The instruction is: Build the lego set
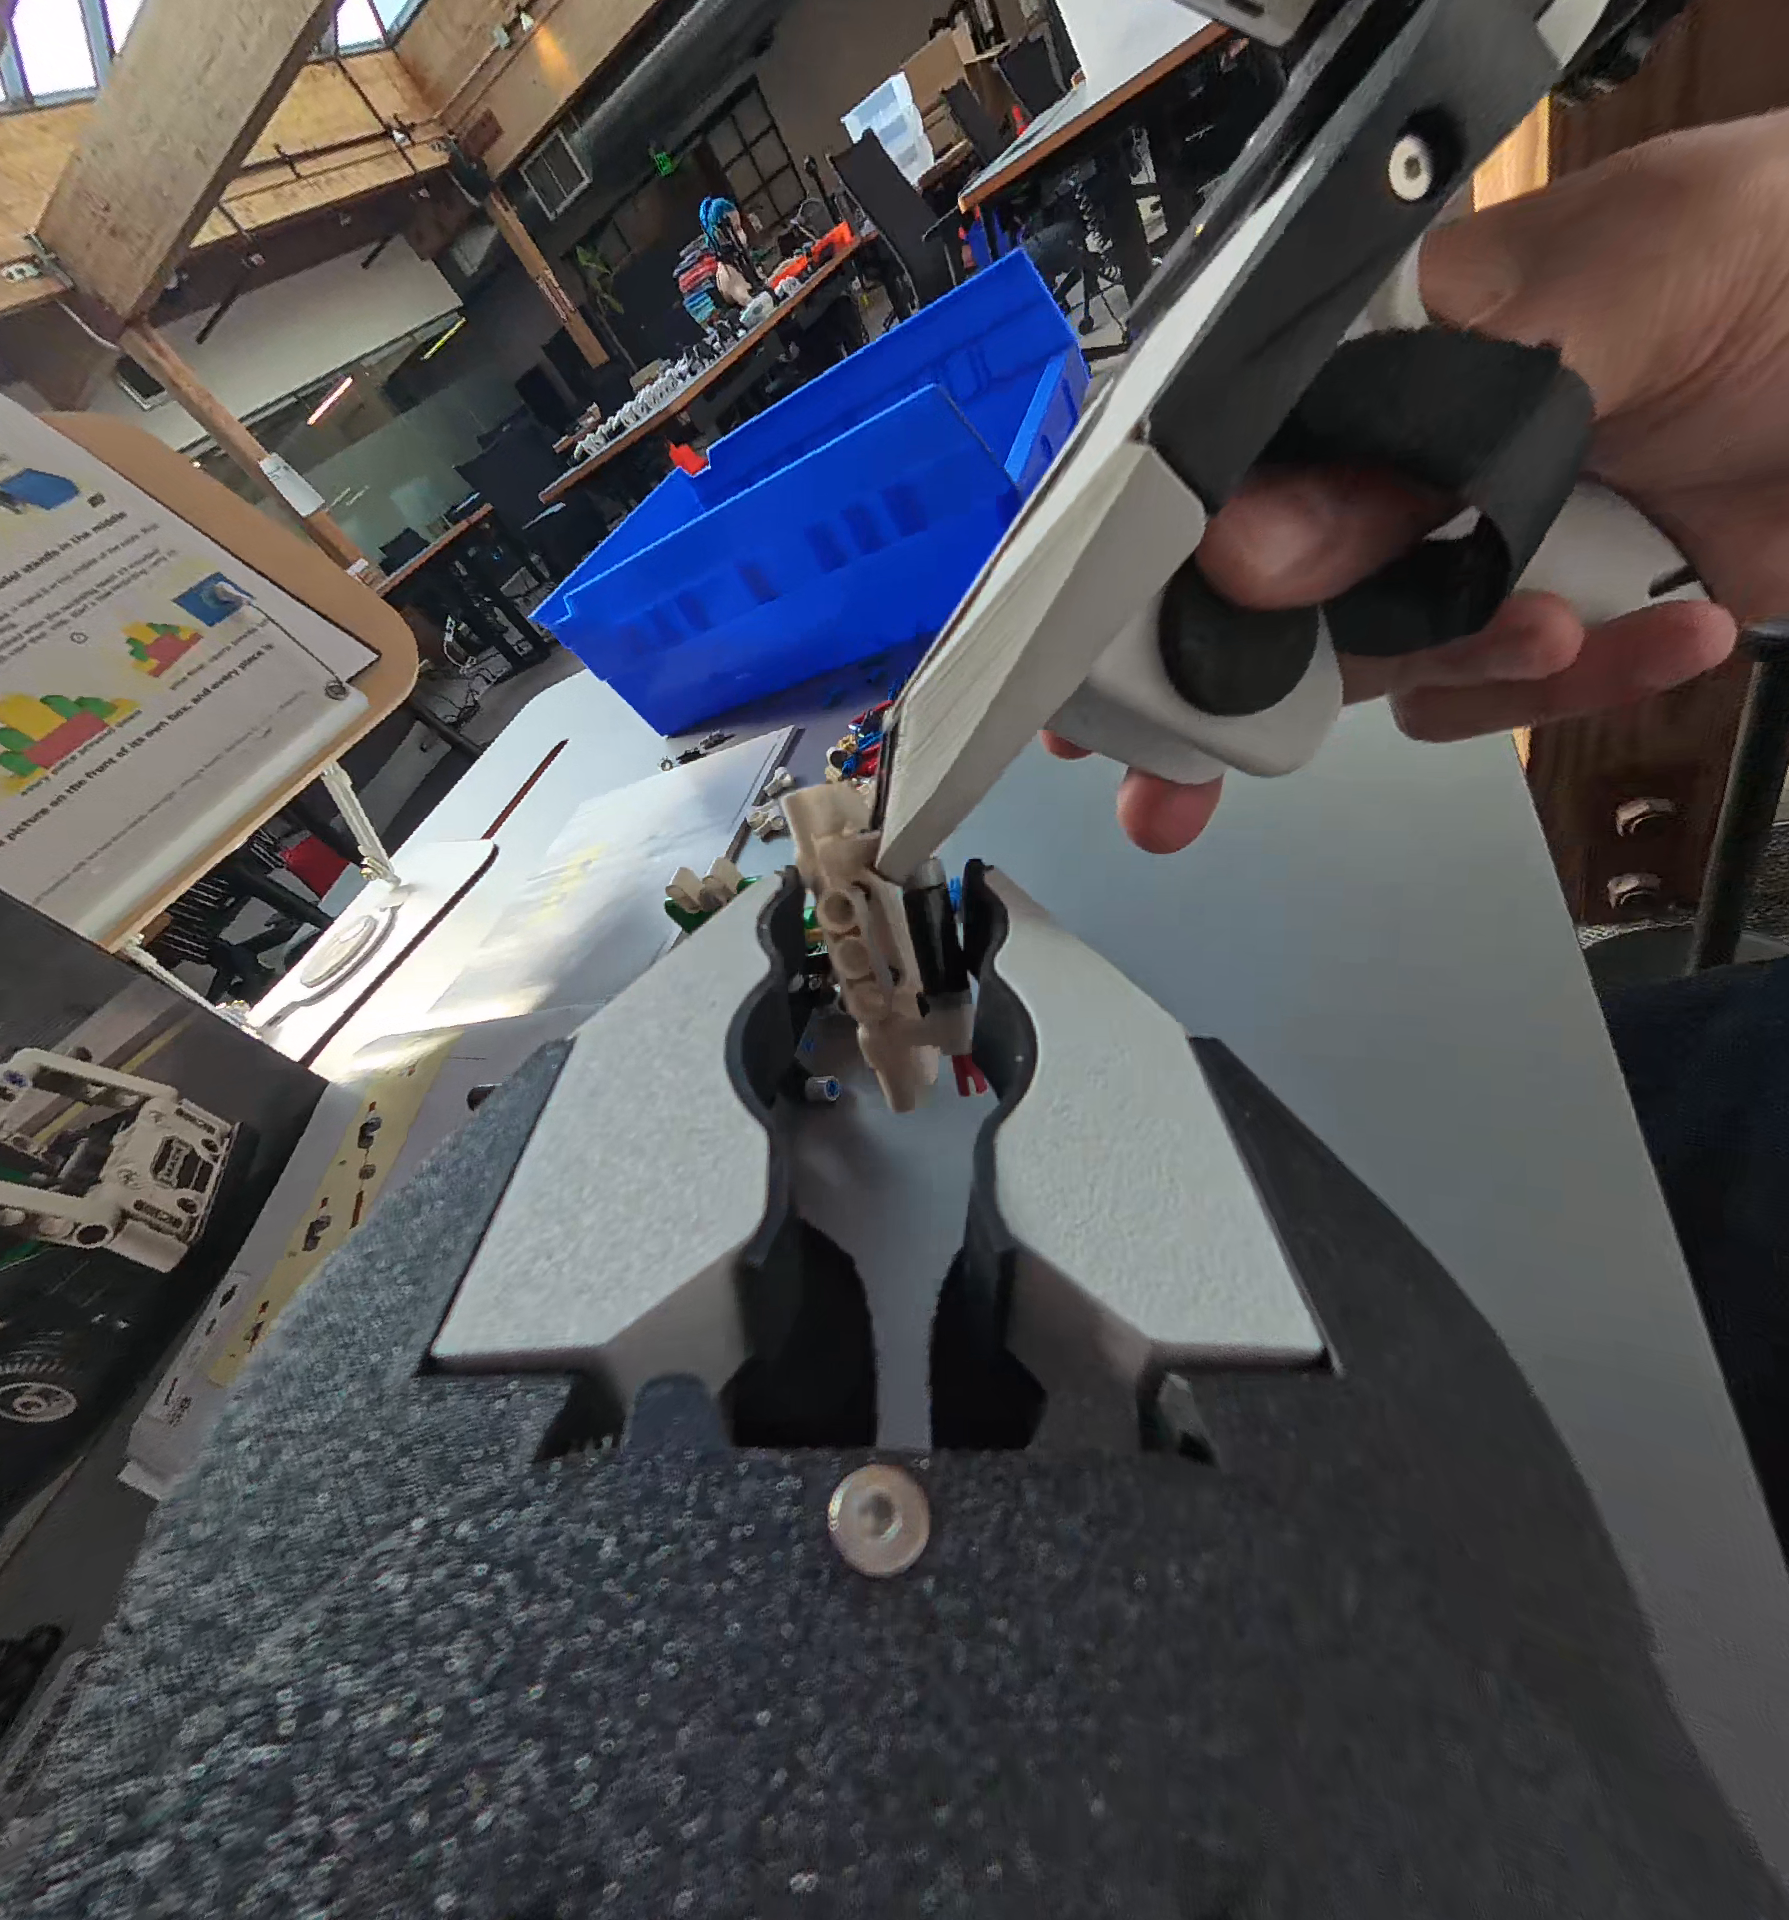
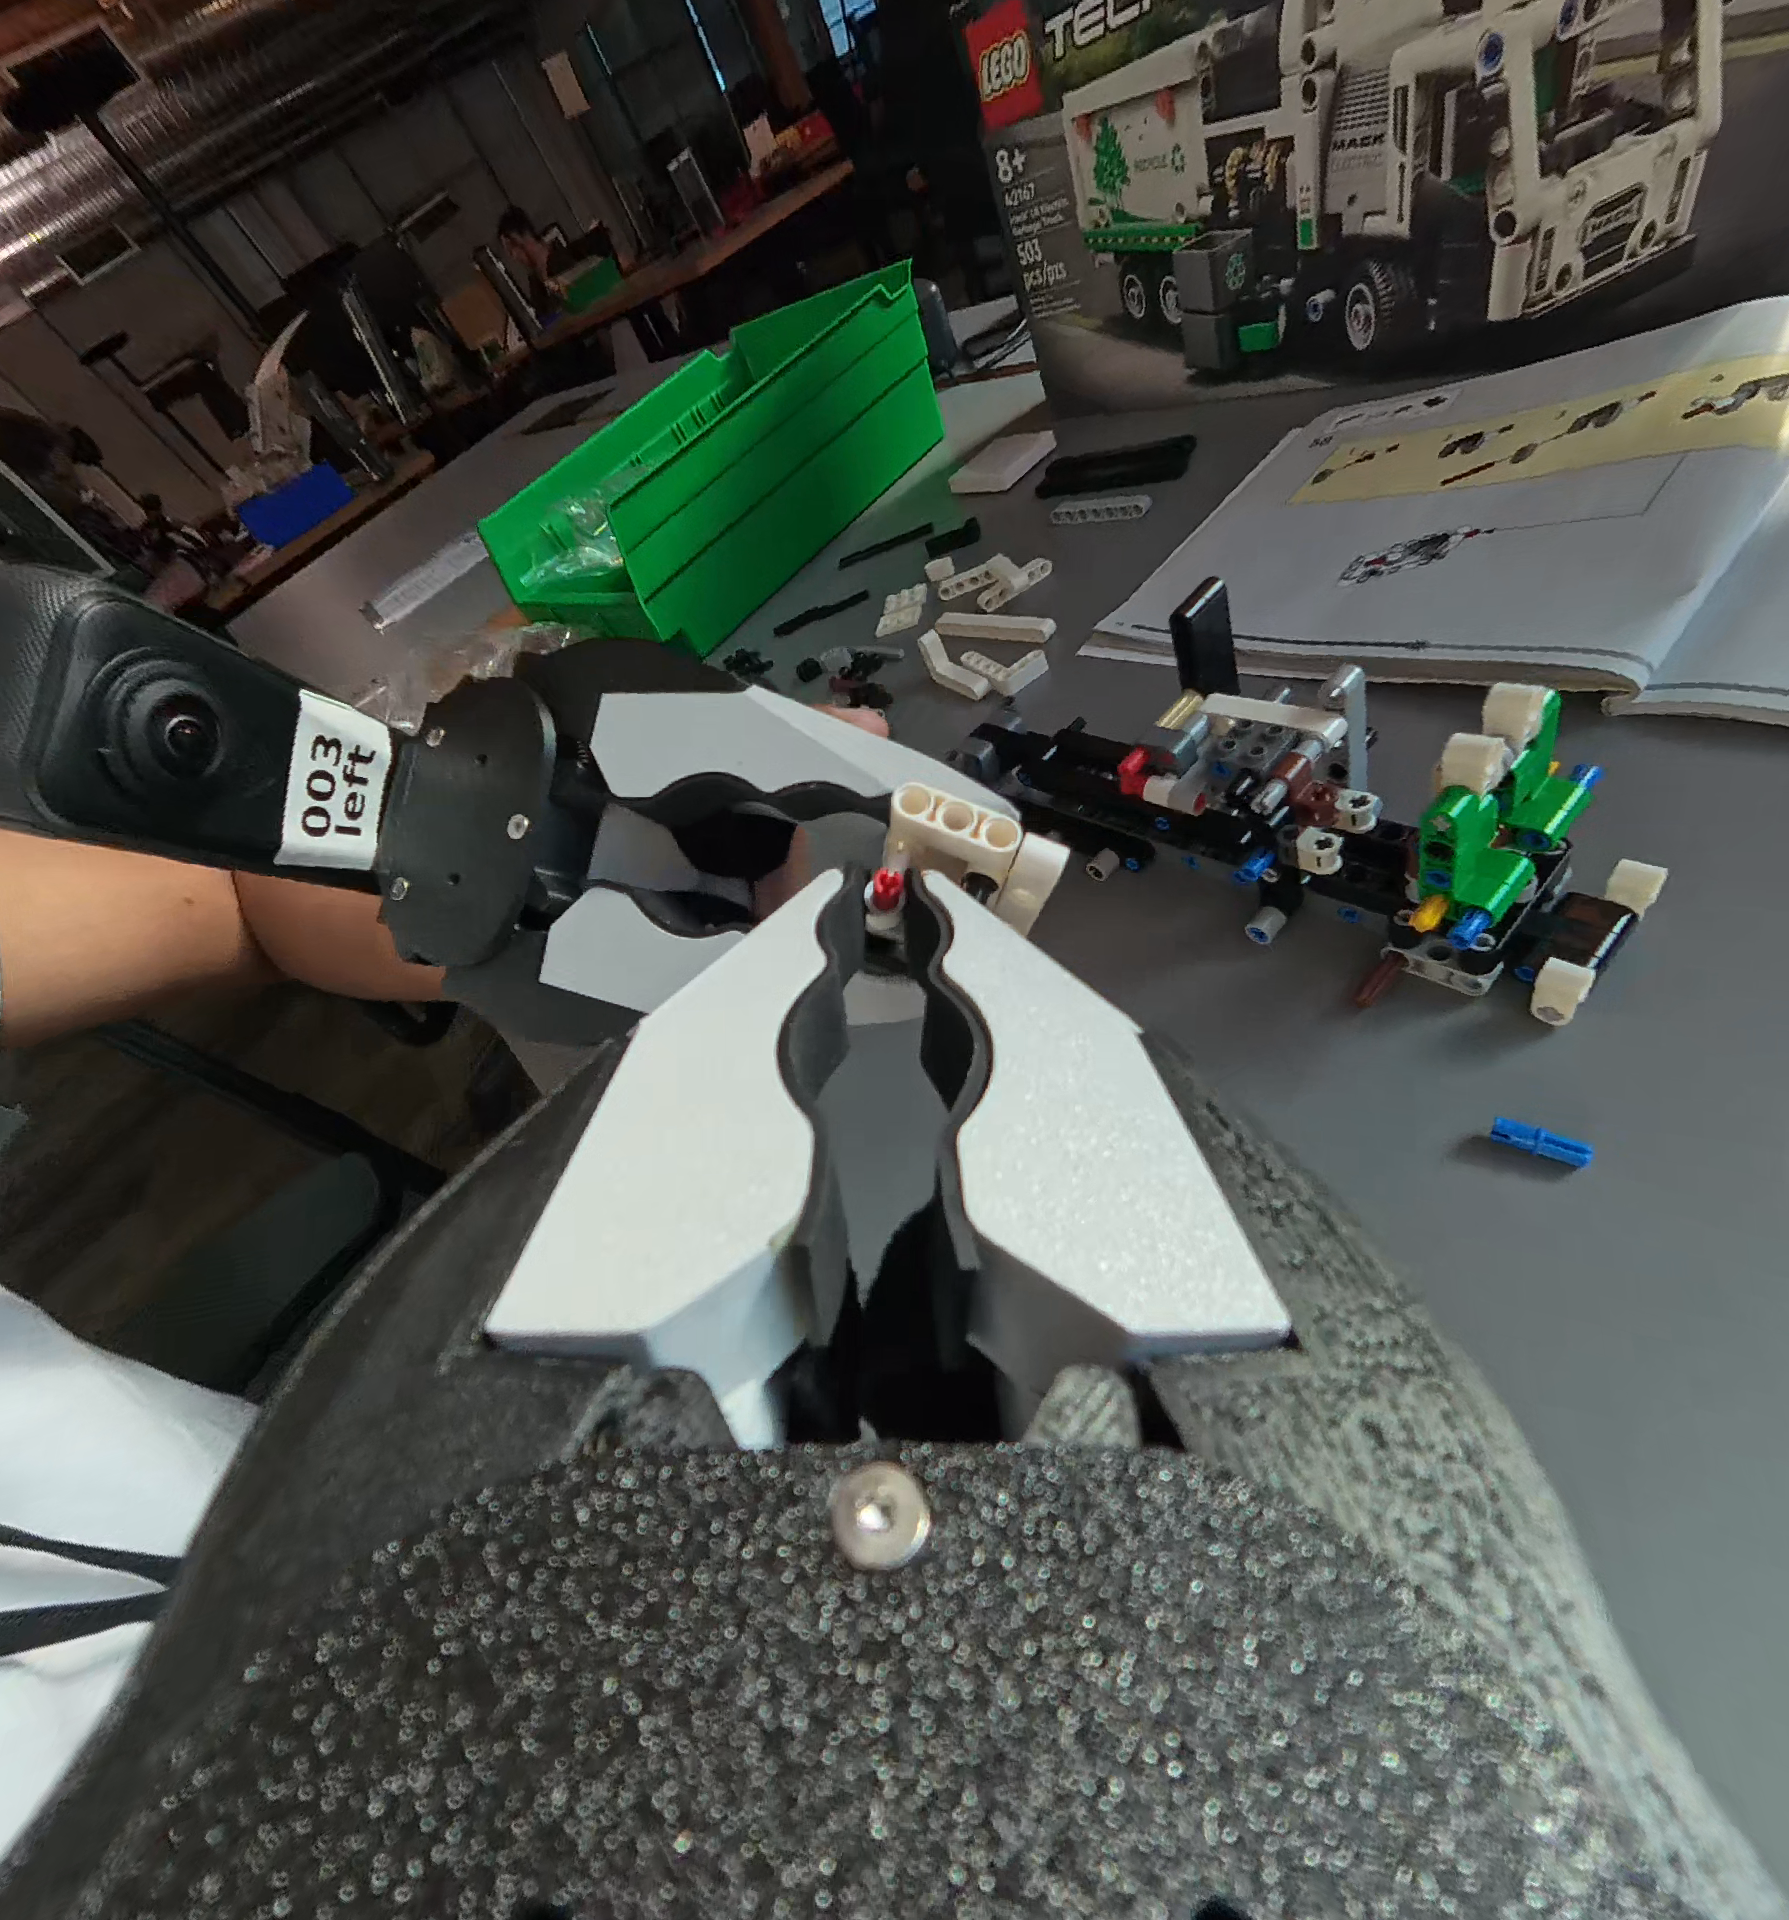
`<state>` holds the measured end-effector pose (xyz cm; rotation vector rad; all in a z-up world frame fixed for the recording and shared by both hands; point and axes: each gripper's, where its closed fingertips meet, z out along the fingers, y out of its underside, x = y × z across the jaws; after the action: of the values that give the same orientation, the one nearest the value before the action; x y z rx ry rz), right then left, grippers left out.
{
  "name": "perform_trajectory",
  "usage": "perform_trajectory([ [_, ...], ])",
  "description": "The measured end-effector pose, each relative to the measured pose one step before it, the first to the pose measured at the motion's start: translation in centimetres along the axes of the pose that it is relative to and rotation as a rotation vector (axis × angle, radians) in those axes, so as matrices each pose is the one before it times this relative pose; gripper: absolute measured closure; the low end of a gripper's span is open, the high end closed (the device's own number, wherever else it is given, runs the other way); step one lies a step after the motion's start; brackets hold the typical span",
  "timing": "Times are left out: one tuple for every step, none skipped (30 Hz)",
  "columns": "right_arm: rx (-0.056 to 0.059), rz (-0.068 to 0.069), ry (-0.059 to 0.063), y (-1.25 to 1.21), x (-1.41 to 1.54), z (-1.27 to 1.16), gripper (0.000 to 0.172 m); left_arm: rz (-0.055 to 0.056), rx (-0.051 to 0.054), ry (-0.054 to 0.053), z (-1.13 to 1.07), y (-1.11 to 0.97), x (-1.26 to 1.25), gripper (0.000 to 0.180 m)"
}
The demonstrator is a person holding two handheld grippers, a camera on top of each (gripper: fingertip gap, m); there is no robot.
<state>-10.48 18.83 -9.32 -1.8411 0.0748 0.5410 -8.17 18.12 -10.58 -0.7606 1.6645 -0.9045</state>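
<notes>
My right tongs [image 2: 885, 899], nearly shut, pinch a small red pin [image 2: 883, 886] at twelve o'clock, seemingly seated in the cream beam assembly [image 2: 957, 826] my left tongs [image 1: 885, 971] grip steady, chassis [image 2: 1285, 821] toward two o'clock.

There were two hand-held grippers: the left gripper [image 2: 874, 821] and the right gripper [image 2: 885, 899]. One green bin [image 2: 765, 468] and one blue bin [image 1: 828, 540] stood on the table. One toy box [image 2: 1389, 177] and one open instruction booklet [image 2: 1492, 540] lay there. One partly built brick model [image 2: 1389, 831] was present, along with one loose blue pin [image 2: 1539, 1145].
</notes>
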Motion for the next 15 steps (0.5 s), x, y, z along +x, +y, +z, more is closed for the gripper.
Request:
perform_trajectory([
  [-0.02,-0.0042,-0.0053,0.13,-0.224,-0.003,0.166,0.0013,0.0068,0.0046,0.007,-0.125,0.143,0.153],
  [-0.0233,0.0041,-0.0047,0.267,-0.188,0.141,0.166,0.0031,0.0009,0.0022,0.035,0.027,0.074,0.152],
  [-0.024,0.0011,0.0003,0.357,-0.09,0.249,0.166,-0.0027,-0.005,0.0046,0.058,0.087,0.084,0.154],
  [-0.0062,-0.0025,0.0073,0.164,0.058,0.187,0.166,-0.0048,-0.0077,0.0015,0.068,0.121,0.009,0.154],
  [-0.0072,0.013,0.0114,0.139,0.212,0.145,0.166,-0.0051,-0.014,0.0043,0.109,0.27,0.009,0.155],
  [-0.0027,0.0158,0.0107,0.062,0.208,0.111,0.166,-0.0135,-0.0144,0.0066,0.113,0.254,-0.021,0.155],
  [0.0051,0.0173,0.0123,-0.035,0.161,0.142,0.166,-0.014,-0.0136,0.001,0.064,0.19,-0.09,0.155],
  [0.0017,0.0178,0.0141,0.019,0.132,0.165,0.166,-0.0003,-0.0155,-0.0081,0.039,0.213,-0.133,0.156],
  [-0.0074,0.019,0.0171,0.098,0.157,0.17,0.166,0.0149,-0.0166,-0.0183,0.036,0.254,-0.18,0.156],
  [-0.0004,0.016,0.0109,0.008,0.08,0.116,0.166,0.0204,-0.012,-0.0224,0.005,0.133,-0.197,0.156],
  [0.0007,0.0246,0.0009,-0.004,0.008,0.056,0.166,0.0191,-0.0078,-0.016,-0.03,0.07,-0.088,0.157],
  [-0.0022,0.0212,-0.0022,0.037,0.002,0.003,0.166,0.0098,-0.0038,-0.0062,-0.031,0.008,-0.004,0.157],
  [0.0046,0.0142,-0.0021,-0.012,-0.039,-0.018,0.167,0.0069,-0.004,-0.0052,-0.033,-0.001,-0.012,0.157],
  [-0.0011,0.0007,0.0079,0.057,0.055,0.027,0.167,0.0138,-0.0087,-0.0085,-0.002,0.073,0.0,0.157],
  [-0.0004,-0.0025,0.0092,0.076,0.074,0.059,0.167,0.0156,-0.0092,-0.0067,0.015,0.101,0.003,0.157],
])
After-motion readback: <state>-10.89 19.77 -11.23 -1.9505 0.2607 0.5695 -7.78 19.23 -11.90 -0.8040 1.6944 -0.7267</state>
